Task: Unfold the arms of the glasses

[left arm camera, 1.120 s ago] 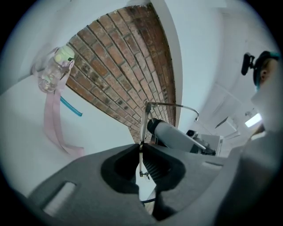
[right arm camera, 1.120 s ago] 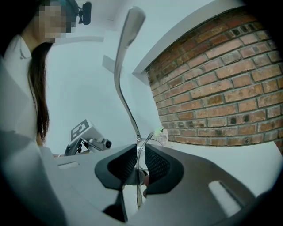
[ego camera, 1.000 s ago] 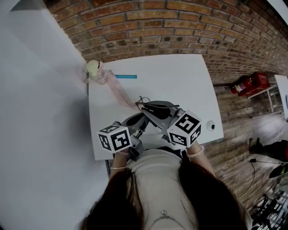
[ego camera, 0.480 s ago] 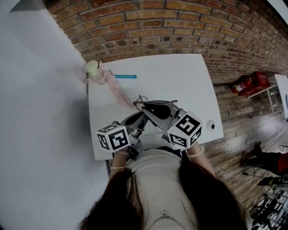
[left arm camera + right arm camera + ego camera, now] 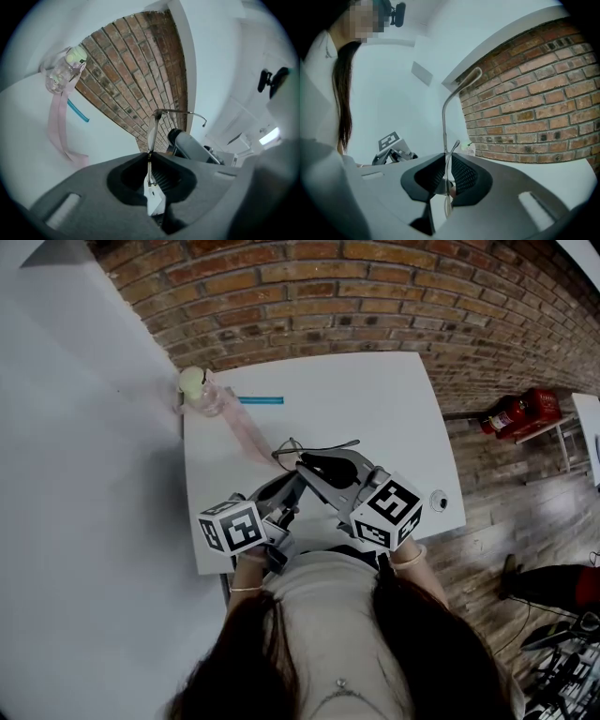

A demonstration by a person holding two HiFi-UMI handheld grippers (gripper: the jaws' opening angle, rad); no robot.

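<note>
Pink strap trails from a clear bottle at the upper left corner of the white table in the head view, and a blue stick lies just beside the bottle. At the frame's centre the left gripper and the right gripper meet over the table's near part, with the thin wire glasses between them. That view is too small to show the grips.

The left gripper view shows them: its jaws are pressed together on the frame's edge. A lens rises edge-on above the jaws, and one arm stands out to the right, ending in a hooked tip. The bottle, strap and stick sit at upper left.

In the right gripper view the jaws are pinched together on a slim metal arm that climbs and curves right to a rounded tip. The left gripper shows at lower left.

A red extinguisher lies at the head view's far right.
</note>
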